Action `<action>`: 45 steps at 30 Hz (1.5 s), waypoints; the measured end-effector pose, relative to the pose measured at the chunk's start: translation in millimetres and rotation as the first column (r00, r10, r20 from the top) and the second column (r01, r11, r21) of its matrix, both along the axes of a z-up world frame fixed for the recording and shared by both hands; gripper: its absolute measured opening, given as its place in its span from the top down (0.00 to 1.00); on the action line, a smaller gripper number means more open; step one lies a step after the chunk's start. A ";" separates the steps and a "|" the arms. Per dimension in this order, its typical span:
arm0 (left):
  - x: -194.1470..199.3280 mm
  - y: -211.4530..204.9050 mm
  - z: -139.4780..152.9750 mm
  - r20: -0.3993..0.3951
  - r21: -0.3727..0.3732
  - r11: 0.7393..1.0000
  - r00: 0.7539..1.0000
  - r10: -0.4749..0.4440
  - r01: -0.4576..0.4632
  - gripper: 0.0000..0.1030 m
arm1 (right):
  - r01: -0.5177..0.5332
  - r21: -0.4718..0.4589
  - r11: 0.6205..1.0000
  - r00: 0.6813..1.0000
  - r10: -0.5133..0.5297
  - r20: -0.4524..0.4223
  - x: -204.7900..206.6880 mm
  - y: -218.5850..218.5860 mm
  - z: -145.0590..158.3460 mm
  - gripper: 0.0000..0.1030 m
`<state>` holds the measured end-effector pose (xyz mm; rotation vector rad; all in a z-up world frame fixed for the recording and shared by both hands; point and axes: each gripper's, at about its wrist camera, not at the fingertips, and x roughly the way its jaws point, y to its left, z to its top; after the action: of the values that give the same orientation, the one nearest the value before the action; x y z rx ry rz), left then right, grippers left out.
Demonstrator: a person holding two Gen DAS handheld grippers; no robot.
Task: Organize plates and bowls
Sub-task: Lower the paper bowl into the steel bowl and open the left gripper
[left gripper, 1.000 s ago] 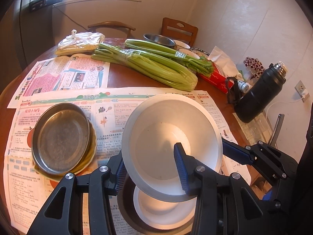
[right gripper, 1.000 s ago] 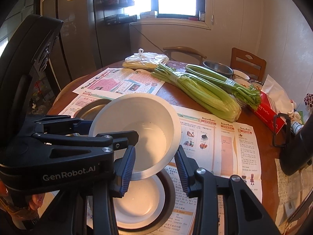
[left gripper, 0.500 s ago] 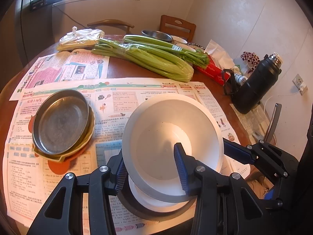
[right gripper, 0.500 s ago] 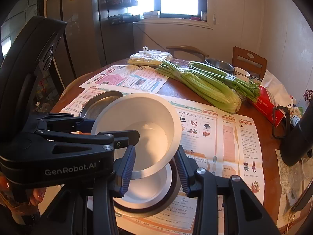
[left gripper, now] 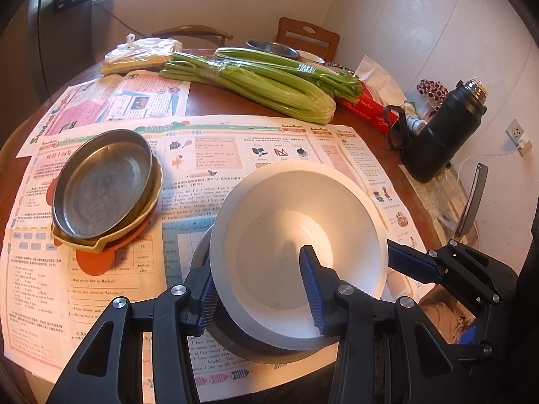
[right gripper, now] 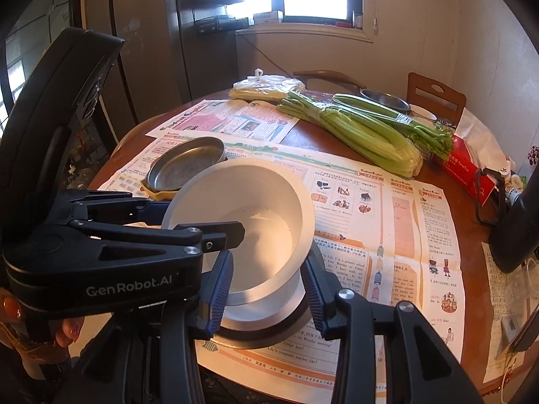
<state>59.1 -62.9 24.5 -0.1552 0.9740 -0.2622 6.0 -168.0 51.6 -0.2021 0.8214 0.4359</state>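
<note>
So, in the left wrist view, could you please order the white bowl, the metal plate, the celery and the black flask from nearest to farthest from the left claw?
1. White bowl: gripped in the left claw.
2. Metal plate: to the left, on the newspaper.
3. Celery and black flask: celery far across the table, flask off to the right; too close to call.

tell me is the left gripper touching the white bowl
Touching. In the left wrist view the left gripper straddles the white bowl's rim, one blue pad inside against the wall, the other pressed on the outside.
</note>
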 end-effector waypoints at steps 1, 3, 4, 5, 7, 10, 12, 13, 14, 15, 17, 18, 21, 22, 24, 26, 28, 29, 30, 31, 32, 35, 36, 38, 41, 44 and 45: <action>-0.5 0.0 -0.6 -0.001 0.001 1.000 1.000 -0.002 0.002 0.56 | -0.001 0.000 1.000 1.000 0.001 -0.002 -0.3 -0.2 -0.7 0.59; -1.6 0.3 -1.2 -0.004 0.003 1.000 1.000 -0.001 0.001 0.56 | -0.003 -0.006 1.000 1.000 0.003 -0.002 -1.3 0.9 -1.8 0.59; -2.0 0.1 -1.3 -0.004 0.006 1.000 1.000 -0.002 0.002 0.56 | -0.004 -0.007 1.000 1.000 0.004 -0.003 -1.6 1.0 -2.3 0.59; -2.6 0.0 -1.7 -0.004 0.009 1.000 1.000 -0.003 0.003 0.56 | -0.005 -0.007 1.000 1.000 0.005 -0.005 -2.0 1.0 -2.9 0.59; -2.9 0.2 -2.9 -0.006 0.013 1.000 1.000 -0.004 0.004 0.56 | -0.010 -0.010 1.000 1.000 0.010 -0.007 -2.5 1.6 -4.2 0.59; -4.4 -0.5 -4.6 -0.008 0.021 1.000 1.000 -0.005 0.005 0.56 | -0.010 -0.013 1.000 1.000 0.010 -0.018 -1.8 1.8 -7.5 0.59; -5.2 -0.9 -5.1 -0.007 0.023 1.000 1.000 -0.009 0.009 0.56 | -0.011 -0.015 1.000 1.000 0.011 -0.022 -1.8 1.8 -8.9 0.59; -5.3 -1.2 -5.5 -0.009 0.025 1.000 1.000 -0.010 0.010 0.56 | -0.011 -0.016 1.000 1.000 0.010 -0.023 -1.5 1.7 -9.6 0.59; -5.5 -1.5 -5.7 -0.009 0.026 1.000 1.000 -0.010 0.011 0.56 | -0.011 -0.016 1.000 1.000 0.011 -0.027 -1.0 1.4 -10.3 0.59; -5.5 -1.8 -6.1 -0.009 0.028 1.000 1.000 -0.011 0.011 0.56 | -0.012 -0.016 1.000 1.000 0.011 -0.028 -0.7 1.1 -10.8 0.59; -5.0 -1.6 -7.1 -0.012 0.029 1.000 1.000 -0.010 0.011 0.56 | -0.012 -0.021 1.000 0.999 0.012 -0.030 -0.3 1.6 -11.8 0.59; -5.4 -1.7 -7.3 -0.011 0.031 0.999 1.000 -0.010 0.010 0.56 | -0.013 -0.021 1.000 0.999 0.012 -0.032 -0.1 1.7 -12.3 0.59; -5.2 -1.6 -8.4 -0.011 0.035 0.999 1.000 -0.009 0.009 0.56 | -0.013 -0.021 1.000 0.999 0.013 -0.035 -0.2 2.0 -13.5 0.59; -5.1 -1.7 -8.5 -0.011 0.036 0.999 1.000 -0.009 0.010 0.56 | -0.013 -0.021 1.000 0.999 0.013 -0.036 -0.2 1.9 -13.5 0.59; -4.8 -1.5 -9.4 -0.011 0.037 0.999 1.000 -0.008 0.009 0.56 | -0.013 -0.024 1.000 0.999 0.012 -0.036 0.0 2.5 -14.5 0.59; -4.6 -1.3 -9.4 -0.010 0.037 0.999 1.000 -0.009 0.009 0.56 | -0.013 -0.024 1.000 0.999 0.012 -0.039 0.3 2.7 -15.4 0.59; -4.7 -1.4 -9.7 -0.010 0.037 0.999 1.000 -0.010 0.010 0.56 | -0.013 -0.024 1.000 0.999 0.012 -0.040 0.5 2.8 -16.0 0.59; -4.7 -1.3 -9.9 -0.010 0.035 0.999 1.000 -0.011 0.011 0.56 | -0.012 -0.026 1.000 0.999 0.011 -0.040 0.6 2.9 -16.0 0.59; -4.6 -1.3 -10.1 -0.009 0.035 0.999 1.000 -0.011 0.011 0.56 | -0.012 -0.026 1.000 0.999 0.011 -0.040 0.5 2.9 -16.2 0.59; -4.8 -1.2 -10.3 -0.008 0.034 0.999 1.000 -0.011 0.011 0.56 | -0.011 -0.027 1.000 0.999 0.010 -0.038 0.2 2.8 -16.1 0.59; -5.1 -1.2 -10.7 -0.009 0.034 0.999 1.000 -0.011 0.012 0.56 | -0.011 -0.027 1.000 0.999 0.010 -0.038 0.1 2.7 -16.2 0.59; -5.3 -1.1 -11.5 -0.009 0.033 0.999 1.000 -0.013 0.013 0.56 | -0.011 -0.026 1.000 0.999 0.010 -0.039 0.2 2.4 -16.7 0.59; -5.1 -1.5 -11.4 -0.011 0.032 0.999 1.000 -0.011 0.012 0.56 | -0.011 -0.026 1.000 0.999 0.009 -0.040 0.1 2.2 -17.0 0.59; -4.6 -1.8 -12.1 -0.011 0.033 0.999 1.000 -0.012 0.013 0.56 | -0.011 -0.026 1.000 0.999 0.010 -0.040 0.4 2.1 -17.2 0.59; -3.8 -1.3 -14.5 -0.020 0.033 0.999 1.000 -0.013 0.013 0.56 | -0.008 -0.025 1.000 0.999 0.006 -0.048 1.1 1.4 -18.8 0.59; -3.2 -1.5 -16.8 -0.026 0.035 0.999 1.000 -0.013 0.014 0.56 | -0.007 -0.029 1.000 0.999 0.006 -0.053 1.6 1.1 -21.6 0.59; -2.7 -1.7 -17.5 -0.028 0.035 0.999 1.000 -0.012 0.013 0.56 | -0.007 -0.029 1.000 0.999 0.005 -0.054 2.1 1.5 -22.4 0.59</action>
<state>56.3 -64.6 7.0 -0.1203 1.0069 -0.2550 8.1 -166.5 29.1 -0.2212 0.8809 0.4369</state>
